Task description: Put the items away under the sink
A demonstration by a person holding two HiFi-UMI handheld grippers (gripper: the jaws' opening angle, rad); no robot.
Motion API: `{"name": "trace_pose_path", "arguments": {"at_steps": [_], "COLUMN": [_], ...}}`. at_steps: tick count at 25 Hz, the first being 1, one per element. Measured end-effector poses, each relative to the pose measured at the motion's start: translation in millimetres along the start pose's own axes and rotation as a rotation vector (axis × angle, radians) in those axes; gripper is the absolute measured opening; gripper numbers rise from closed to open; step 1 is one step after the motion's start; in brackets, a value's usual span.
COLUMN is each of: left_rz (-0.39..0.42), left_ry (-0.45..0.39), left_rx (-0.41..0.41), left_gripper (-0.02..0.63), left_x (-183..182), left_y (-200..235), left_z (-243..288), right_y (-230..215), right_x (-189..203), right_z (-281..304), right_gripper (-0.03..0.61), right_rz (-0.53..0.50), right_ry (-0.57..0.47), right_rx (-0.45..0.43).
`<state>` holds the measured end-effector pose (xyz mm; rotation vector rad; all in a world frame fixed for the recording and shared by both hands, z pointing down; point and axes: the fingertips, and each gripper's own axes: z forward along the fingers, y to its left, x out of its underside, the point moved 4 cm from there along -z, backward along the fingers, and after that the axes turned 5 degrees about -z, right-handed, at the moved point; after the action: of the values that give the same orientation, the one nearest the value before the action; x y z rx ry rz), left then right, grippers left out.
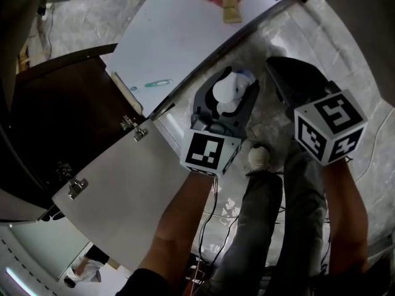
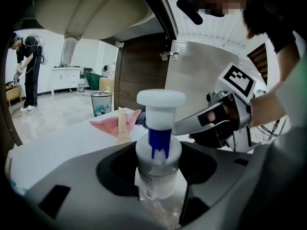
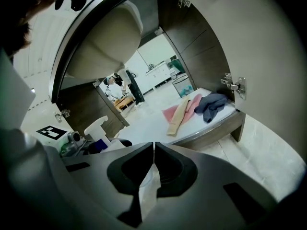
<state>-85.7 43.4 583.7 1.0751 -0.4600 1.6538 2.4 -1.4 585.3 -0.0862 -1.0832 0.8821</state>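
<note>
In the left gripper [image 2: 158,164]: a spray bottle [image 2: 159,138], jaws clamped on its clear body just below the blue collar. Upright between the jaws, long axis vertical, white trigger head on top. Label on the body, too blurred to read.

Ahead of the bottle, the white cabinet shelf [image 1: 179,42] under the sink basin [image 2: 91,8], with the door [image 1: 117,190] swung open at the left. Bare shelf nearest the left jaws. At the far end a pink cloth [image 3: 166,113], a tan tube-like item [image 3: 176,119] across it, a dark blue cloth [image 3: 213,104] beside.

Right gripper [image 3: 154,148] just beside the left, jaws closed tip to tip, nothing clearly gripped. Pale sliver behind the tips, not identifiable.

Judged: left hand the loaded one, already at the shelf's front edge. Next move probably straight forward over that edge, base set down on the bare patch short of the cloths. Some risk of tipping on release — tall, top-heavy.
</note>
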Motion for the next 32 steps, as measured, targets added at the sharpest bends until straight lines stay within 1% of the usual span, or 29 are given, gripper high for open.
{"name": "trace_pose_path", "arguments": {"at_steps": [3,8,13,16,20,24,27,32], "left_rz": [0.009,0.001,0.011,0.017,0.011,0.002,0.012,0.008], "left_ry": [-0.003,-0.021,-0.029,-0.037,-0.063,-0.081,-0.093,-0.127], "left_rx": [-0.010,-0.042,-0.033,-0.041,-0.081,-0.129,-0.169,-0.217], "left_gripper": [0.234,0.233,0.233,0.233,0.233,0.233,0.233,0.233], "left_x": [-1,-4,-14,-18,-22,-27,-32,-32], "left_y": [11,34,46,55,72,95,111,129], "left_z": [7,15,19,22,23,23,24,28], "right_y": [-6,-10,-8,-7,-8,-10,-11,-5], "right_x": [-4,-9,-23,-30,-36,-39,-38,-31], "right_z": [10,31,51,62,73,82,87,97], "right_gripper": [0.036,0.037,0.037,0.035,0.037,0.037,0.037,0.037], "right_rz": [-0.026,-0.067,-0.083,-0.106,-0.152,-0.156,-0.158,-0.172], "right_ry": [-0.011,-0.019,-0.043,-0.046,-0.043,-0.049,-0.054,-0.051], "right_rx": [0.004,0.007,-0.020,-0.031,-0.031,-0.034,-0.033,-0.035]}}
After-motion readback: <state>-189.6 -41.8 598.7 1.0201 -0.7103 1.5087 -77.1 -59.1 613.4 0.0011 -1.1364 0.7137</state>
